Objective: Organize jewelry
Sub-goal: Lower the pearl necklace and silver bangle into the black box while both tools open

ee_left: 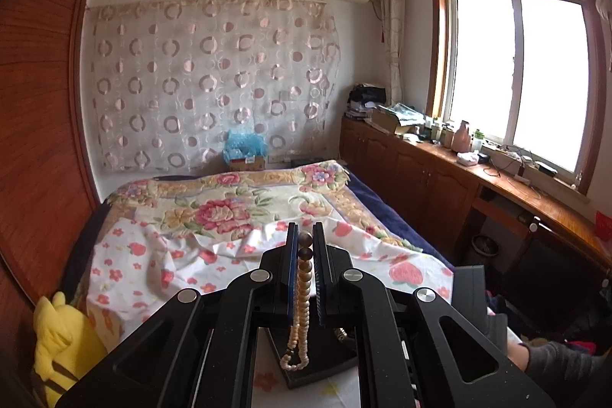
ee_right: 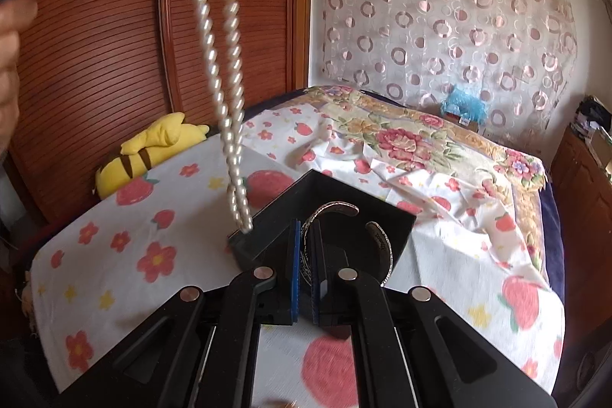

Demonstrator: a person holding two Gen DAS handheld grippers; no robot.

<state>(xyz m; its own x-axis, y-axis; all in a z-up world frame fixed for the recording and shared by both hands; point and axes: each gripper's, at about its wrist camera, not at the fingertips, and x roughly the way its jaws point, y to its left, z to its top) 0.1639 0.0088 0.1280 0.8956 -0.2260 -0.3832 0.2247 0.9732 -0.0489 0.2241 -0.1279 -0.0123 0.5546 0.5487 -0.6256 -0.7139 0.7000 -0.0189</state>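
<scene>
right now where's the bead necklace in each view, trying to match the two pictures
Left wrist view: the bead necklace is low in the centre, pinched between the left tongs and hanging down over the black box.
Right wrist view: the same necklace hangs from the top left, its loop ending just above the black box.
Shared landmark: the yellow plush toy at the bed's edge.

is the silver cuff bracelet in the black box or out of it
Out: the right gripper is shut on the silver cuff bracelet, holding it in front of the black box.
</scene>
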